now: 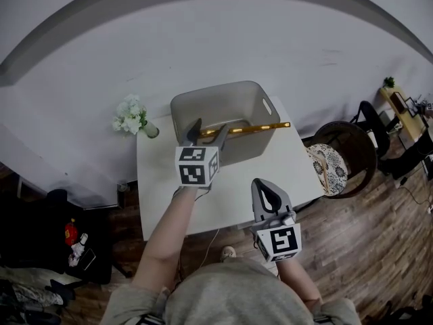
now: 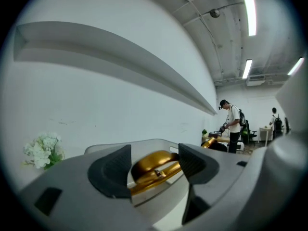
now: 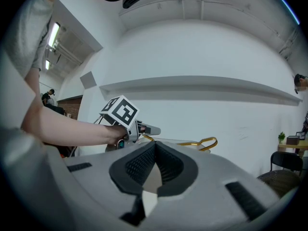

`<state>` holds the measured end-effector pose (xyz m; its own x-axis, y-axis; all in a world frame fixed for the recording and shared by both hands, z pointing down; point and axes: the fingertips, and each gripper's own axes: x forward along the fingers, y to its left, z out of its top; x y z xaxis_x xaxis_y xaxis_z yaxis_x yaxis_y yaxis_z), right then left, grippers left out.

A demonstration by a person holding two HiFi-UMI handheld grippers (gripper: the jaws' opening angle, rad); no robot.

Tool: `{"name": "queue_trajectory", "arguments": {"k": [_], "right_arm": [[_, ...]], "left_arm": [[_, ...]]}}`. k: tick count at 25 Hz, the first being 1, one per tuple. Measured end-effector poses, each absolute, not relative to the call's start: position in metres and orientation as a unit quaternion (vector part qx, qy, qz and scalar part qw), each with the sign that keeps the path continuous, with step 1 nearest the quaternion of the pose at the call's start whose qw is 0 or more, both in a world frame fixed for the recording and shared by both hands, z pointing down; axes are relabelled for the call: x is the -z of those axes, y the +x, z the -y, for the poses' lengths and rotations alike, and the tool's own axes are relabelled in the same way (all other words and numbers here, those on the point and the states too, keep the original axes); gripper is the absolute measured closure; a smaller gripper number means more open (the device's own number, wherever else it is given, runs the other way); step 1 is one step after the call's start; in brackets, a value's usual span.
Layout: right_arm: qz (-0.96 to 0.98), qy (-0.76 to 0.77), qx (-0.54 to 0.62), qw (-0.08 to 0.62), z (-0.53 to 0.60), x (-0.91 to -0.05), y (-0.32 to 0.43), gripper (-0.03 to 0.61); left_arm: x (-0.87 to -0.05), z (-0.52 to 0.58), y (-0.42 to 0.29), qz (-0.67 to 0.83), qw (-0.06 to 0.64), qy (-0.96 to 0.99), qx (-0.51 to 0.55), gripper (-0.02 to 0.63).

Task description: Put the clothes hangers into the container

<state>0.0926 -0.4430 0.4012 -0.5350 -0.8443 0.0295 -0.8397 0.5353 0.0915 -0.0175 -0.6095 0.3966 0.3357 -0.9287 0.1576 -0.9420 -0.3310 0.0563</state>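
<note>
1. One gold clothes hanger [image 1: 247, 128] lies slanted across the grey container [image 1: 216, 95]. Most of it is inside, but one end sticks out over the right-hand rim.
2. Both jaws of the left hand-held gripper [image 1: 208, 133] stand wide apart at the container's near wall. In the left gripper view the hanger's curved part shows between them, and neither pad presses on it, so nothing is gripped.
3. Jaws of the right hand-held gripper [image 1: 266, 189] are together with nothing between them. It hangs nearer the person, over the front edge of the white table [image 1: 162, 181], well apart from the container.
4. Judged from this, the step in hand is the release of the hanger into the container.
5. Next, the left hand-held gripper should draw clear without catching the hanger. The jutting end may need a push so that it drops below the rim.
6. No other hanger shows on the table. A vase of white flowers [image 1: 130, 116] stands at its far left corner and a round chair [image 1: 345, 147] is off to the right
</note>
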Motion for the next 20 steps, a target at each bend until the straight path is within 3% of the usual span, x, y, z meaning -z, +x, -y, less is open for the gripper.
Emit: {"name": "queue_trajectory", "arguments": {"k": [20], "right_arm": [[0.874, 0.483, 0.040, 0.019, 0.404, -0.393, 0.083, 0.583]], "left_arm": [[-0.395, 0.543, -0.021, 0.573, 0.059, 0.816, -0.041, 0.322]]}}
